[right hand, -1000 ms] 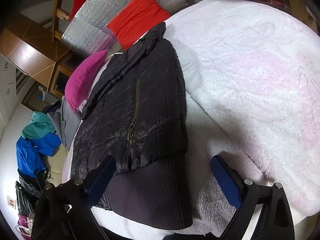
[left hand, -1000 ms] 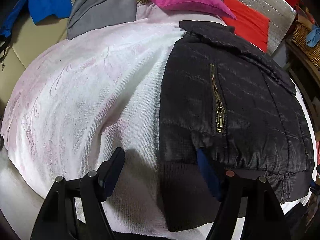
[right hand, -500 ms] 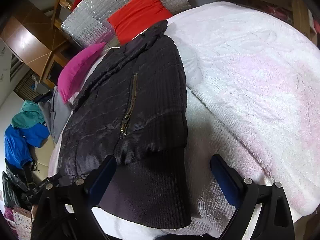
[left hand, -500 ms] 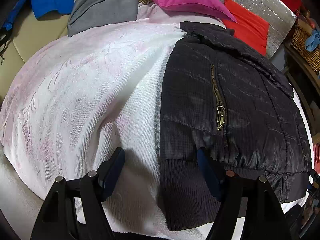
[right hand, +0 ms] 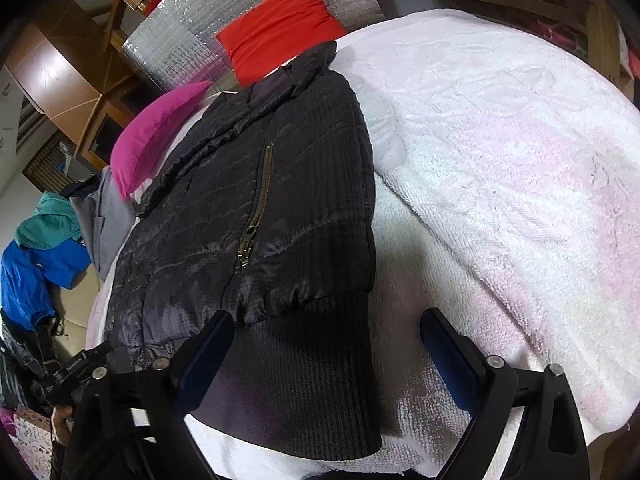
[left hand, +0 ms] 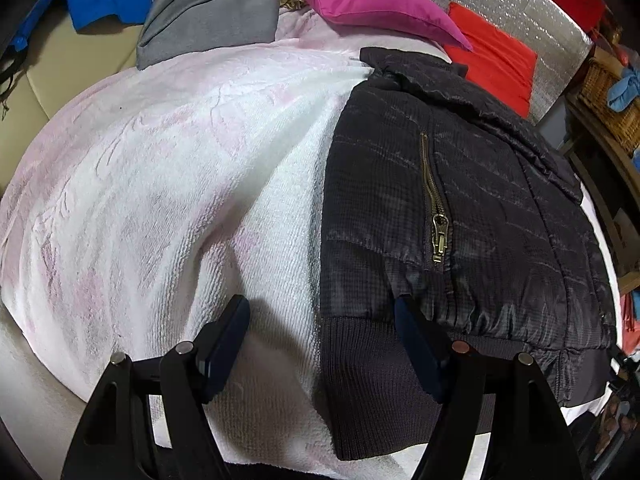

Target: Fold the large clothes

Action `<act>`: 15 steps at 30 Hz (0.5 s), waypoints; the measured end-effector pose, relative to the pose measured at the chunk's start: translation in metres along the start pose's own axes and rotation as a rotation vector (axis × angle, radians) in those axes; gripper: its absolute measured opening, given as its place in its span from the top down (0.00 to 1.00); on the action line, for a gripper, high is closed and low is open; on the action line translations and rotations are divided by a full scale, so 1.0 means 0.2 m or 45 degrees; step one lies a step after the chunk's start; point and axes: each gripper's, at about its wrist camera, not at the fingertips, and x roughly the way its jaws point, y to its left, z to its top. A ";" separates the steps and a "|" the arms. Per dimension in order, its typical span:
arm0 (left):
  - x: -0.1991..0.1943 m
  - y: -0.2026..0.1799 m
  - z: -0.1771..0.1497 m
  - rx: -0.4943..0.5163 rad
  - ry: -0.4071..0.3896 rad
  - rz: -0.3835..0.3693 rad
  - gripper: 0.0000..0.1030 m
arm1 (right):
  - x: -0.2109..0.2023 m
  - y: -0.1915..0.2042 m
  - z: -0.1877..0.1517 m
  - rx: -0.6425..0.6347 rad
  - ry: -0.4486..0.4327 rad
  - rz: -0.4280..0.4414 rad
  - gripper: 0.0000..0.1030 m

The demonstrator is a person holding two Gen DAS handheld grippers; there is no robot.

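A black quilted jacket (left hand: 460, 200) with a brass zip (left hand: 434, 216) lies folded on a white and pink towel (left hand: 180, 160), its ribbed hem (left hand: 372, 380) toward me. My left gripper (left hand: 320, 312) stands open over the hem's left edge, one finger above the towel and the other above the jacket. In the right wrist view the same jacket (right hand: 248, 208) fills the left half. My right gripper (right hand: 326, 320) straddles the right corner of the hem (right hand: 304, 376). Its jaws are closing, and the pads are still clear of the cloth.
Behind the jacket lie a magenta pillow (left hand: 368, 0), a red cushion (left hand: 496, 60) against a silver foil panel (left hand: 520, 8), and a grey garment (left hand: 212, 12). Blue and teal clothes (right hand: 40, 256) are piled at the far side. A hand (right hand: 60, 420) shows at the lower left.
The right wrist view has rolled and drawn a little nearer the hem corner, and its fingers stand slightly closer together. The left gripper has hardly moved.
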 end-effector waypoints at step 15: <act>-0.06 -0.07 -0.02 0.075 0.002 -0.018 0.27 | -0.07 -0.13 0.06 0.159 -0.029 0.242 0.38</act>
